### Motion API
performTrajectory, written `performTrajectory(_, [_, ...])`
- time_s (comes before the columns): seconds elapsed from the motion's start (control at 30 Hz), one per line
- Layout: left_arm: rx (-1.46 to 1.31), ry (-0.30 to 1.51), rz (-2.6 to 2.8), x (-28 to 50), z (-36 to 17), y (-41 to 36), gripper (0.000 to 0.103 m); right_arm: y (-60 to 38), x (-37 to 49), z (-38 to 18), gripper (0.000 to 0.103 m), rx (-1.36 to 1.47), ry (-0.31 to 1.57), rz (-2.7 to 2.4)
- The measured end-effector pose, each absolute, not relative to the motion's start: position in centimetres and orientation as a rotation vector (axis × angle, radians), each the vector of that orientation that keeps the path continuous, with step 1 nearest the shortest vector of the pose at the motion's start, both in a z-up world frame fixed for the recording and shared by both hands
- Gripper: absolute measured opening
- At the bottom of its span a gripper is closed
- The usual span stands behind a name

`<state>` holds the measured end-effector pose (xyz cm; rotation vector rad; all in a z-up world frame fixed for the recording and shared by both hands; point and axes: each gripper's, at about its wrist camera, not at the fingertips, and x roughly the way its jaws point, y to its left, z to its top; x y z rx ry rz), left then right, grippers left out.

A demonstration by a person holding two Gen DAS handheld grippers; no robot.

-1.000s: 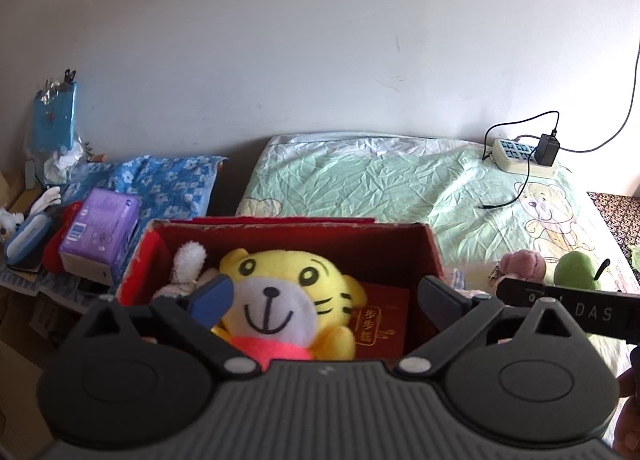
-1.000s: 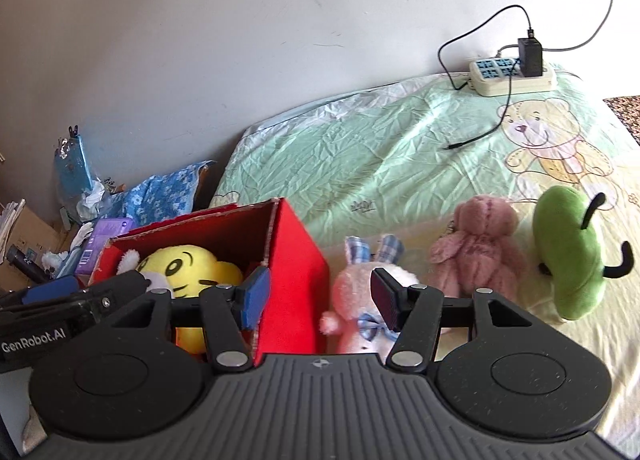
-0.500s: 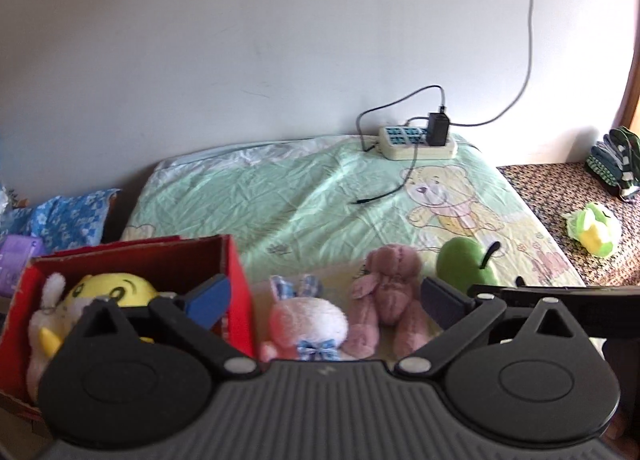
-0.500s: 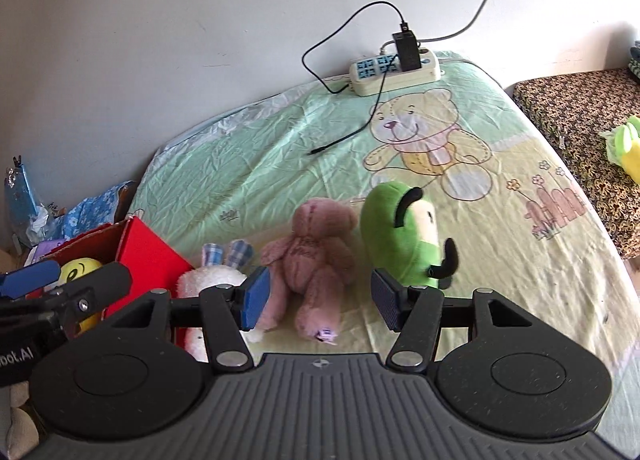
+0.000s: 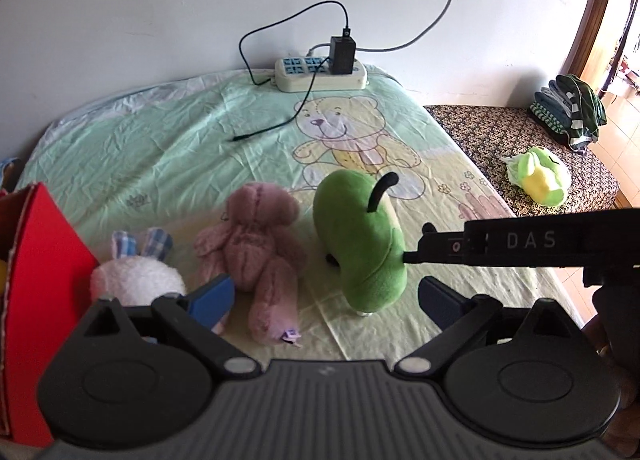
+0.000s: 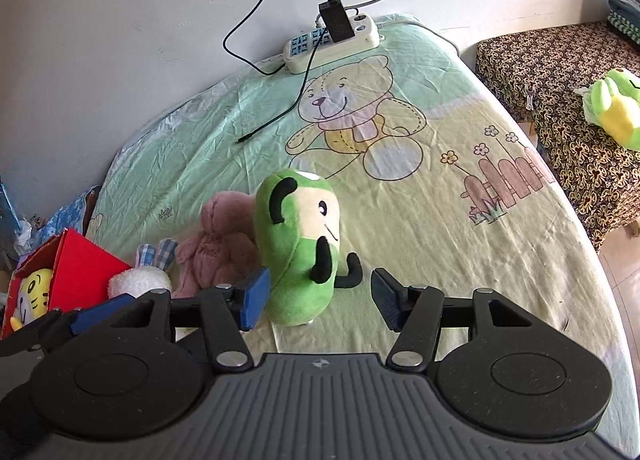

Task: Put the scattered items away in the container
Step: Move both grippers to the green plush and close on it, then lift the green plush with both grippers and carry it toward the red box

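Observation:
Three plush toys sit in a row on the bed: a white bunny (image 5: 134, 280) with checked ears, a pink bear (image 5: 256, 248) and a green plush (image 5: 360, 244) with black arms. The red box (image 5: 38, 256) stands at the left edge; a yellow tiger plush (image 6: 32, 296) lies inside it. My left gripper (image 5: 326, 298) is open, with the pink bear's leg and the green plush ahead of its fingers. My right gripper (image 6: 318, 298) is open around the lower part of the green plush (image 6: 300, 244), without touching it. The bunny (image 6: 140, 278) and bear (image 6: 218, 244) lie left of it.
A white power strip (image 5: 320, 74) with a black charger and cable lies at the bed's far edge by the wall. A patterned bench (image 6: 560, 72) on the right holds a green-yellow plush (image 6: 614, 108) and folded clothes (image 5: 568, 112). The right gripper's body (image 5: 520, 242) crosses the left view.
Both grippers have swung right, away from the red box and along the row of toys. The right gripper now faces the green plush instead of the bunny.

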<state>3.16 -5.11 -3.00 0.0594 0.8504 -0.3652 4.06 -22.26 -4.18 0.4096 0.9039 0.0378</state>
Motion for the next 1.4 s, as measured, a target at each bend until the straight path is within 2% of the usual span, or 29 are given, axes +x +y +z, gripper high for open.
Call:
performTrajectory(0.13, [0.125, 0.823, -0.384, 4.4, -4.4, -7.5, 0.098, -23.8, 5.7, -4.6, 0.059, 0.445, 0.902, 0.058])
performTrajectory(0.4, [0.181, 0.91, -0.4, 6.9, -7.8, -10.0, 0.07, -23.7, 9.1, -6.7, 0.06, 0.474, 0.975, 0.158])
performTrajectory(0.47, [0.17, 0.928, -0.406, 7.6, -8.4, -10.1, 0.07, -23.5, 9.9, -7.3, 0.06, 0.475, 0.993, 0.174])
performTrajectory(0.6, [0.192, 0.937, -0.407, 8.4, -9.5, -11.0, 0.056, -23.2, 11.3, -8.7, 0.068, 0.501, 1.029, 0.212])
performTrajectory(0.77, [0.164, 0.958, -0.399, 9.8, -10.6, -10.7, 0.056, -23.2, 12.5, -10.3, 0.07, 0.56, 1.069, 0.253])
performTrajectory(0.97, [0.151, 0.978, -0.394, 10.4, -11.4, -10.5, 0.053, -23.3, 13.1, -11.4, 0.065, 0.638, 1.091, 0.312])
performTrajectory(1.1, [0.168, 0.966, -0.397, 9.8, -10.8, -10.8, 0.05, -23.3, 12.3, -10.6, 0.058, 0.626, 1.068, 0.331])
performTrajectory(1.4, [0.182, 0.862, -0.406, 6.5, -6.7, -10.4, 0.049, -23.2, 9.1, -6.6, 0.057, 0.609, 0.962, 0.361])
